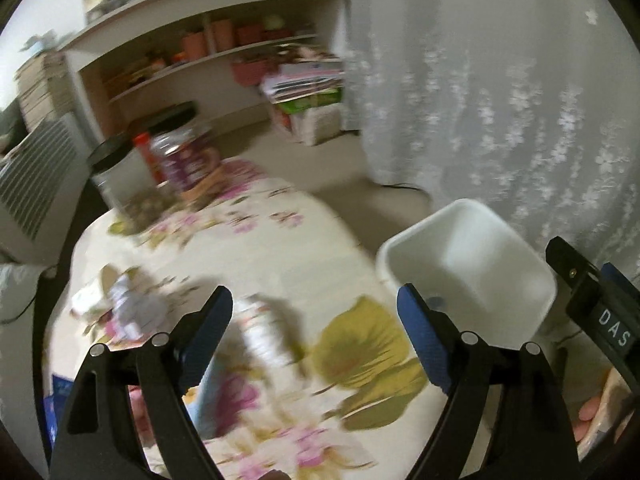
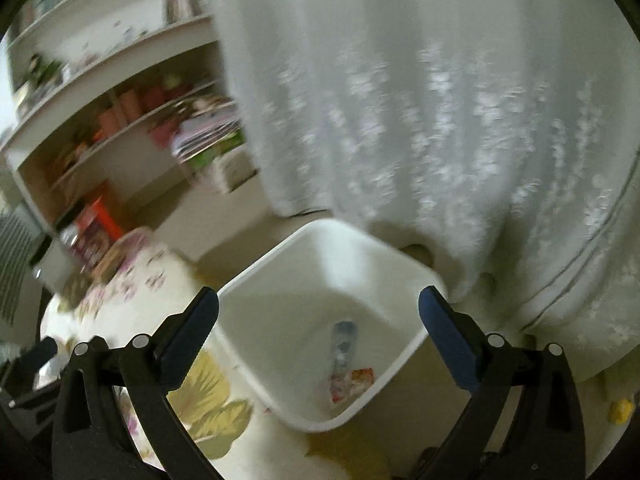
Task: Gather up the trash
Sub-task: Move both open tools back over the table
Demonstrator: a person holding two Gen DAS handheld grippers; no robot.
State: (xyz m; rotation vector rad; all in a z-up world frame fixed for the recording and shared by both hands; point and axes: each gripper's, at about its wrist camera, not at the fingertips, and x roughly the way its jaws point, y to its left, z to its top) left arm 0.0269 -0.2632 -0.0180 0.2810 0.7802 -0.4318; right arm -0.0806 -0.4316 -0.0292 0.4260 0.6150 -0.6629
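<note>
Floral tablecloth [image 1: 280, 248] over a round table, white bin [image 2: 320, 292] just off its right edge, lace curtain [image 1: 500, 100] and shelves [image 1: 208, 52] beyond. Left gripper [image 1: 314, 316] spread wide and empty above blurred wrappers [image 1: 264, 332], more crumpled scraps [image 1: 124, 308] to the left. Right gripper [image 2: 318, 312] likewise gaping, empty, over the bin with discarded wrappers [image 2: 346, 360] at its bottom.
</note>
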